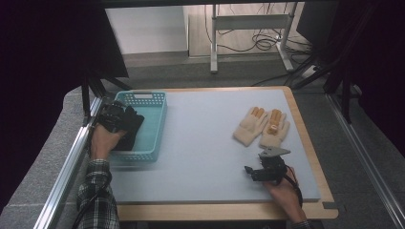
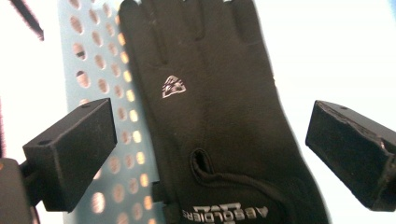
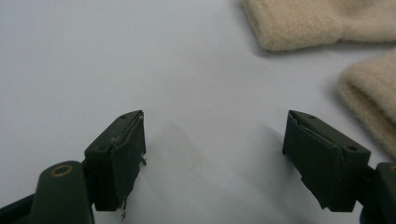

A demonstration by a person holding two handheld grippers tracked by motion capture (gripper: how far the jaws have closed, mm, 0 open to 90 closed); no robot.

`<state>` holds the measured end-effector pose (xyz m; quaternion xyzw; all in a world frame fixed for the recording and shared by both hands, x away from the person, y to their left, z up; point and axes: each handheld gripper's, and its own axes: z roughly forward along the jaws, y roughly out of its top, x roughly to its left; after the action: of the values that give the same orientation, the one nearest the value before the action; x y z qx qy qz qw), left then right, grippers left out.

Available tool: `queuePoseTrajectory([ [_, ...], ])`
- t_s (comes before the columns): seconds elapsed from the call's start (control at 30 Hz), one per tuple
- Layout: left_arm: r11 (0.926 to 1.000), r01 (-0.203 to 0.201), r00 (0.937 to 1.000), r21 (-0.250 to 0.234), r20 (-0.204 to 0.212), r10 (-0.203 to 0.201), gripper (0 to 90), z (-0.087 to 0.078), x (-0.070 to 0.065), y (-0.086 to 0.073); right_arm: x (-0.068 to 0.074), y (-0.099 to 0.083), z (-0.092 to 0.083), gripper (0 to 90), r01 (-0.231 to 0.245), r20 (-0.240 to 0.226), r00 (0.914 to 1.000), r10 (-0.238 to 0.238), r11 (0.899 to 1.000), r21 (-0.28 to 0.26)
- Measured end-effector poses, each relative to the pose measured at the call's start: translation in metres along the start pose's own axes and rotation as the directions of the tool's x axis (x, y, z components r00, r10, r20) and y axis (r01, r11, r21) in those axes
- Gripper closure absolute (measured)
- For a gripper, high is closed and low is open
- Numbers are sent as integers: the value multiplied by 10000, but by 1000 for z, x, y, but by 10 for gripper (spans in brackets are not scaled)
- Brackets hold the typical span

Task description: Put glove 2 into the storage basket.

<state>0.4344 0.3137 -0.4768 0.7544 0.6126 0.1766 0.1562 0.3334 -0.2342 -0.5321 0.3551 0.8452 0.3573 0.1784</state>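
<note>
Grey mat (image 1: 205,143), wood-edged table (image 1: 305,138)

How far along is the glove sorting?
Looks partly done: a black glove lies at the teal basket, left gripper open over it. Nothing is held; the right gripper is open above the table. Likely left: the two cream gloves on the mat.

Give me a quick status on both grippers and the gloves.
Left gripper open over black glove in teal basket. Right gripper open, empty, near cream gloves on mat. Nothing blocking.
</note>
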Motion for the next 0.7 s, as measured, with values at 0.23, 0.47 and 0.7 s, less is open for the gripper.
queuePoseTrajectory([
  [0.23, 9923, -194, 9936, -1224, 1084, 328, 23, -19, -15, -5, 0, 0, 0, 209, -2, 2, 10000, 2, 10000, -1],
  [0.47, 9789, -592, 9851, -1956, 1470, 889, 20, -30, -36, -5, 0, 0, 0, 209, -5, 0, 10000, 5, 10000, 1],
  [0.7, 9626, -979, 9736, -2528, 1759, 1452, 16, -37, -58, -6, 0, 0, 0, 209, -3, -1, 10000, 3, 10000, 5],
])
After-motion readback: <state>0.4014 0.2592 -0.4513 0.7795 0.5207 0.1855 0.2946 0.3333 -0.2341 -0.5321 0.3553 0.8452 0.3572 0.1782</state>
